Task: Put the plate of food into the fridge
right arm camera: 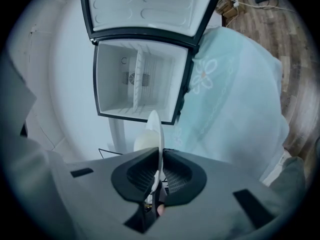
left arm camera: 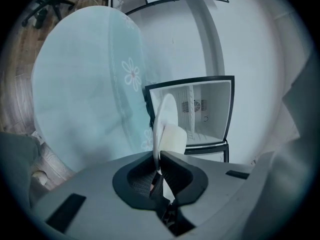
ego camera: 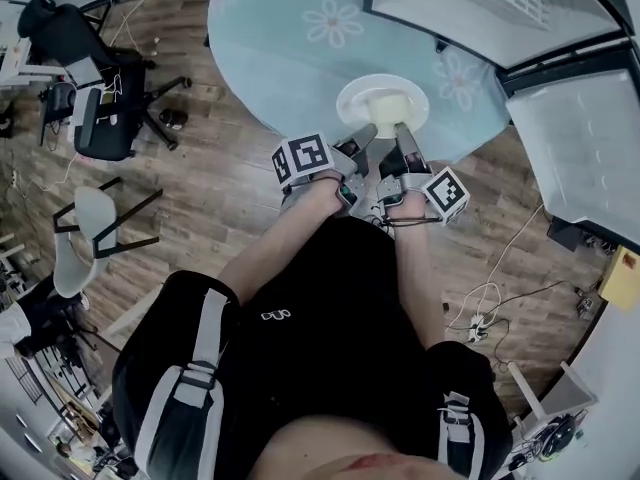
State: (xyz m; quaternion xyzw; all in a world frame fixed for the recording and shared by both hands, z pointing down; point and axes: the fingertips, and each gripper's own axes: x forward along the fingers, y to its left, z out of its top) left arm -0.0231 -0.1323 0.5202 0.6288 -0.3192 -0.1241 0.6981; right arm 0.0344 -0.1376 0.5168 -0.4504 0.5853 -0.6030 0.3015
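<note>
Head view has both my grippers out in front of me at the near edge of the round table (ego camera: 270,48) with its pale blue flowered cloth, and between them the white plate (ego camera: 380,96) with a pale block of food (ego camera: 383,108) sitting on it; my left gripper (ego camera: 362,138) takes the plate's near rim from the left and my right gripper (ego camera: 405,140) takes it just beside, from the right; left gripper view looks along the jaws and finds them closed tight on the thin rim, the plate edge-on between the dark pads; right gripper view gives the same, its jaws clamped on the rim with the food on the far side; so both are gripping the plate, and neither is empty; whether the plate rests on the cloth or hangs just clear of it I cannot tell. As I judge it, the pick-up is made and the step in hand is the carry; the fridge (right arm camera: 135,79) stands past the table with its door (right arm camera: 145,4) swung wide, its white compartment bare apart from a shelf, and it is well apart from the plate. The next move calls for keeping both grips firm and the plate level so the food does not slide; then walking it round or over the table towards the opening, lining the plate up with the shelf, and easing it in before either grip lets go.
</note>
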